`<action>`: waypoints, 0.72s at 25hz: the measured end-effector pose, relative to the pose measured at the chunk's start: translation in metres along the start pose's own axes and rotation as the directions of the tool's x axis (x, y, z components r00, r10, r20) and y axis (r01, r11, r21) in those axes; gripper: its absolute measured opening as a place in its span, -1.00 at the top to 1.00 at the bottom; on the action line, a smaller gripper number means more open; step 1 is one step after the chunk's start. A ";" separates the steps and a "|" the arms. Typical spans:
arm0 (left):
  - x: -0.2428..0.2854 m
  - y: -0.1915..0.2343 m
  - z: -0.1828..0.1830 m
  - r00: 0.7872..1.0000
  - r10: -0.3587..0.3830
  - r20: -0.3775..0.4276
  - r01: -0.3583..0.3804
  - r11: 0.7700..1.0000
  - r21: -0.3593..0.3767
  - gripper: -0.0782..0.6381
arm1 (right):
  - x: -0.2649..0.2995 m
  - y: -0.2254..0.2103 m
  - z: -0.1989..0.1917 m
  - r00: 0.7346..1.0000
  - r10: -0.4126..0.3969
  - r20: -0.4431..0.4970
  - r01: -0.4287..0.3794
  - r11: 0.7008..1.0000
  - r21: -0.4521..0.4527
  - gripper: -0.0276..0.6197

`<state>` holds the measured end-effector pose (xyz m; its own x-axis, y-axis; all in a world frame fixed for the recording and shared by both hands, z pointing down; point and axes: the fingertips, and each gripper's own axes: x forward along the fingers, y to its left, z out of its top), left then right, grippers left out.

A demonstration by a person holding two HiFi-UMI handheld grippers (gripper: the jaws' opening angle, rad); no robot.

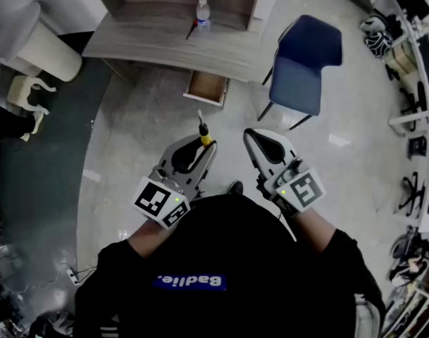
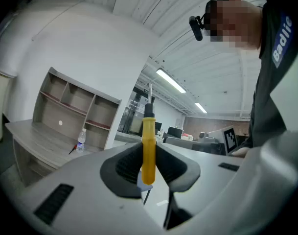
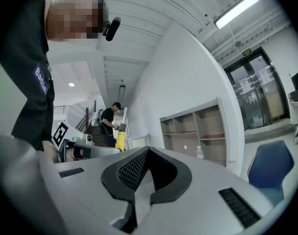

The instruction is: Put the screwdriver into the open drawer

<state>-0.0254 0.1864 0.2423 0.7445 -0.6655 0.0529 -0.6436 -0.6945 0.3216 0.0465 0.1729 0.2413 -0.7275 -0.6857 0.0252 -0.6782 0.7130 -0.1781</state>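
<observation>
Left hand-held gripper (image 2: 149, 166): closed on the yellow plastic-handled screwdriver (image 2: 148, 148), with the pads pinching the handle from both sides so I can carry it without it swinging.
Screwdriver pose: the handle is clamped low; the black collar and metal shaft stick out past the jaws and point toward the desk. I reckon that lets the tip enter first.
Right hand-held gripper (image 3: 141, 182): jaws together with nothing between them; it rides alongside, idle.
Open wooden drawer (image 1: 206, 87): pulled out beneath the pale grey wooden desk (image 1: 151, 44), well apart from the screwdriver, with bare floor between.
Stage: carrying, as I judge it; the approach is not finished.
Watch: a clear plastic water bottle (image 1: 203, 15) stands on the desk above the drawer, and a blue chair (image 1: 304, 60) sits to the drawer's right.
</observation>
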 end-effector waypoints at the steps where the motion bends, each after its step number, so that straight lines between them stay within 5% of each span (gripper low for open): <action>1: -0.001 -0.001 -0.001 1.000 0.000 -0.001 0.000 1.000 0.001 0.56 | -0.001 0.001 0.000 1.000 0.001 0.002 -0.001 1.000 -0.001 0.83; 18: -0.004 -0.016 -0.007 1.000 0.011 0.001 -0.011 1.000 0.003 0.56 | -0.014 0.007 -0.002 1.000 0.025 -0.006 -0.025 1.000 0.009 0.83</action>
<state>-0.0170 0.2020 0.2437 0.7373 -0.6733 0.0558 -0.6524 -0.6880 0.3179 0.0517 0.1880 0.2411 -0.7451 -0.6664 0.0267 -0.6585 0.7288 -0.1876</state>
